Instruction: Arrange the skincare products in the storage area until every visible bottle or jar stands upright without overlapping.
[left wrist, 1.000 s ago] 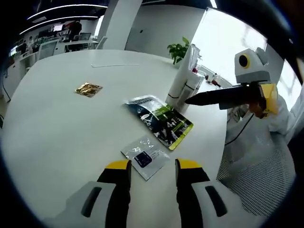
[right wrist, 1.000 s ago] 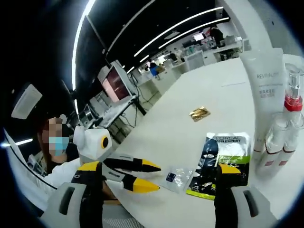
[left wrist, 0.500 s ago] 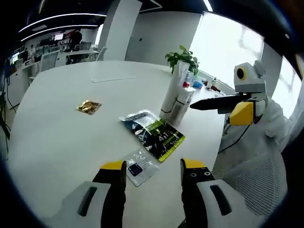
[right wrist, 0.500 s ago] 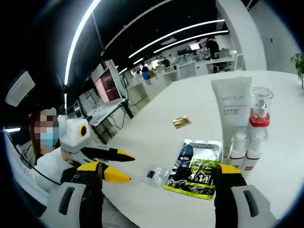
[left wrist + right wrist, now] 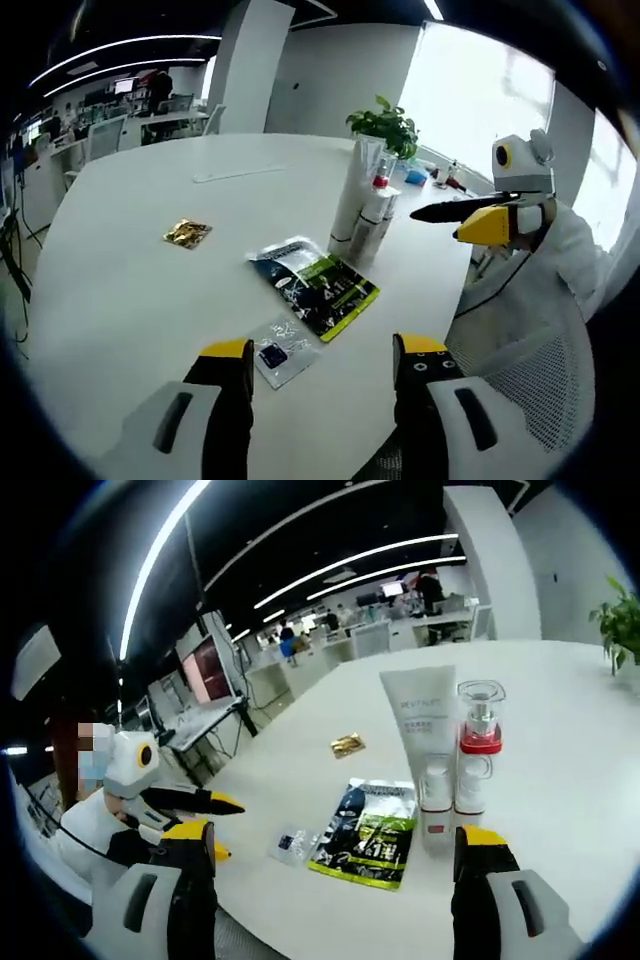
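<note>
Both grippers, left (image 5: 320,365) and right (image 5: 335,848), are hovering spread and empty; the white upright tube (image 5: 420,742) and red-collared clear bottles (image 5: 478,755) are standing ahead beyond the flat dark-green sachet (image 5: 366,832).

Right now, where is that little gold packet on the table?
The gold packet lies flat on the white table, alone, left of the dark green sachet in the left gripper view, and beyond that sachet in the right gripper view.

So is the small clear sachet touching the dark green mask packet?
Cannot tell. In the right gripper view, the clear sachet and mask packet sit edge to edge.
</note>
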A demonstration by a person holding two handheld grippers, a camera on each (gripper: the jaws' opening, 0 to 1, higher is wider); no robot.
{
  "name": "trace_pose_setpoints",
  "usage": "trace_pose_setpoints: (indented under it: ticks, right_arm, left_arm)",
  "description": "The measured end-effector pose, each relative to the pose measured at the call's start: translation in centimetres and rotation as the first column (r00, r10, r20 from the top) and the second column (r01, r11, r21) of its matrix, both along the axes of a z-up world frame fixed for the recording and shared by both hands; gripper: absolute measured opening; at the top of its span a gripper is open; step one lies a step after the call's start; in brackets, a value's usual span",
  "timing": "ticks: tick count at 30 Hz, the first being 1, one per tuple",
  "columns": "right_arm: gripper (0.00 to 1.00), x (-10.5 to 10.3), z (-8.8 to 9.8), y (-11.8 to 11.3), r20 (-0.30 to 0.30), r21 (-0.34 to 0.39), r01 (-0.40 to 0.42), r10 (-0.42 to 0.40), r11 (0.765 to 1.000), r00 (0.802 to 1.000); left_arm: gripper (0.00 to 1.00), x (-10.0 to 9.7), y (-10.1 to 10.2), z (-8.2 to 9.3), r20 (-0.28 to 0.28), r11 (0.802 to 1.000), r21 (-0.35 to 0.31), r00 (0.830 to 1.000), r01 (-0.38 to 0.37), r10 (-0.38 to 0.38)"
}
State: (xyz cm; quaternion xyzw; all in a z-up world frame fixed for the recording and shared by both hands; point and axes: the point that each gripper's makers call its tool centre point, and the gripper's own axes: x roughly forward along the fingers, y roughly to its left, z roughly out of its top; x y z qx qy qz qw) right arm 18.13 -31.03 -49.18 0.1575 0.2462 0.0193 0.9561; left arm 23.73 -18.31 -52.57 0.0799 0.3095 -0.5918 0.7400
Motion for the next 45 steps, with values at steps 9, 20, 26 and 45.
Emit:
trace_pose_setpoints:
  ticks: [9, 20, 26, 45]
  right_arm:
    - [1.00, -1.2, -1.5, -0.8, -0.056, -0.067, -0.005, 0.002, 0.998, 0.998]
    - [1.00, -1.6, -3.9, -0.9, -0.095, -0.057, -0.028, 0.023, 0.998, 0.995]
    - [1.00, -1.5, -4.5, -0.7, -0.111, -0.083, -0.051, 0.042, 0.995, 0.993]
    - [1.00, -1.9, -5.7, -0.4, -0.134, -0.114, -0.084, 0.068, 0.990, 0.989]
  left_arm:
    - [0.58, -1.0, -0.2, 0.3, 0.004, 1.000, 0.001, 1.000, -0.013, 0.013]
    - [0.71, -1.1, -0.6, 0.0, 0.000, 0.999, 0.006, 0.999, -0.036, 0.036]
    - [0.74, -1.4, -0.8, 0.0, -0.007, 0.999, 0.019, 0.999, -0.046, 0.046]
    - [0.84, -1.9, -0.7, -0.4, -0.013, 0.996, 0.051, 0.997, -0.073, 0.074]
